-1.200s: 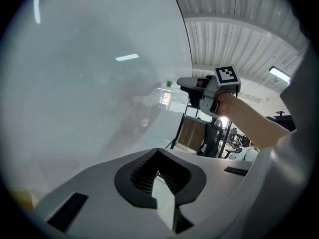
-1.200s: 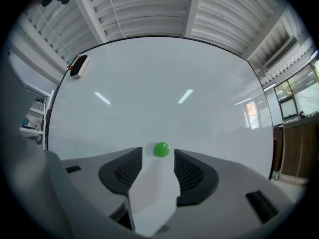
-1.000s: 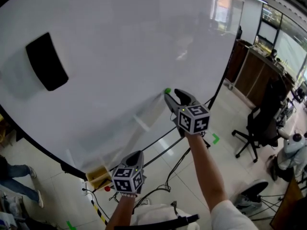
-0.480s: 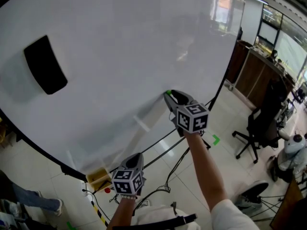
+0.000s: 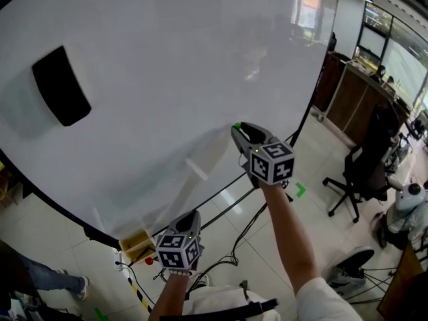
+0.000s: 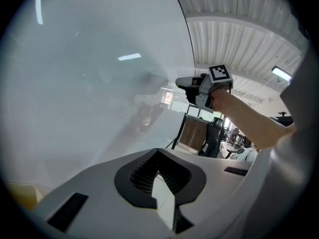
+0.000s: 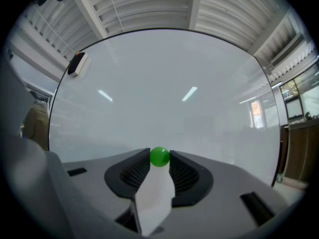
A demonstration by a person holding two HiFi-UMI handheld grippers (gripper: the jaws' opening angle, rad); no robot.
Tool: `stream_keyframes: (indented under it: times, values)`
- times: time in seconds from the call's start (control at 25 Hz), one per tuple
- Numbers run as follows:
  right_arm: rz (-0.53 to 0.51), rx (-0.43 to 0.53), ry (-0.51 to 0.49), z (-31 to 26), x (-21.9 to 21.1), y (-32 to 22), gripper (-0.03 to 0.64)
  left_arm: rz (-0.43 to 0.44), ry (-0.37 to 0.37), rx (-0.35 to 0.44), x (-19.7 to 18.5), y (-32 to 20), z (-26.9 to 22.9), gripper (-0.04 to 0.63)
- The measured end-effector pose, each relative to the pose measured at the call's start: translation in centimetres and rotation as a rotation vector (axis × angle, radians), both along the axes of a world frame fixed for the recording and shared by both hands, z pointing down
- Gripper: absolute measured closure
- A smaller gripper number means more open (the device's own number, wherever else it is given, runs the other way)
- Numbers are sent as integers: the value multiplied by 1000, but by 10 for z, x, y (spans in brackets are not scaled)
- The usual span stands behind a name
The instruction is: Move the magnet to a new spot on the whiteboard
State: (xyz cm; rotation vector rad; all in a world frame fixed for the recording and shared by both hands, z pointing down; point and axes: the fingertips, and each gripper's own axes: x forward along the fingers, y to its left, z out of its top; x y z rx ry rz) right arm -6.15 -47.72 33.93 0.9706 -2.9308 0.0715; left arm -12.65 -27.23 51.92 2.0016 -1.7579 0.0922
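Right arm stretched forward, right gripper point(image 5: 237, 128) level at the whiteboard point(image 5: 167, 79). Its jaws have just been closing and pinch the green magnet point(image 7: 159, 156), which sits on the board near its lower right edge. Left gripper point(image 5: 192, 215) held low, close to the body, jaws together on nothing.

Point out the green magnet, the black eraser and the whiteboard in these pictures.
green magnet point(image 7: 159, 156): right gripper view, middle of its round face.
black eraser point(image 5: 61, 85): head view, middle of its dark face.
whiteboard point(image 5: 174, 65): head view, bare white surface.
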Motion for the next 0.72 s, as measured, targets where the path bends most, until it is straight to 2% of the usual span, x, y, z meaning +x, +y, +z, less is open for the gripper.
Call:
stream_keyframes:
  times: [0.24, 0.56, 0.72]
  values:
    - [65, 16, -15, -6, 74, 56, 489, 48, -1, 24, 18, 12, -15, 597]
    - [324, -65, -8, 61, 231, 97, 489, 173, 12, 23, 81, -14, -5, 598]
    - [438, -120, -45, 86, 287, 132, 489, 233, 9, 28, 111, -20, -10, 598]
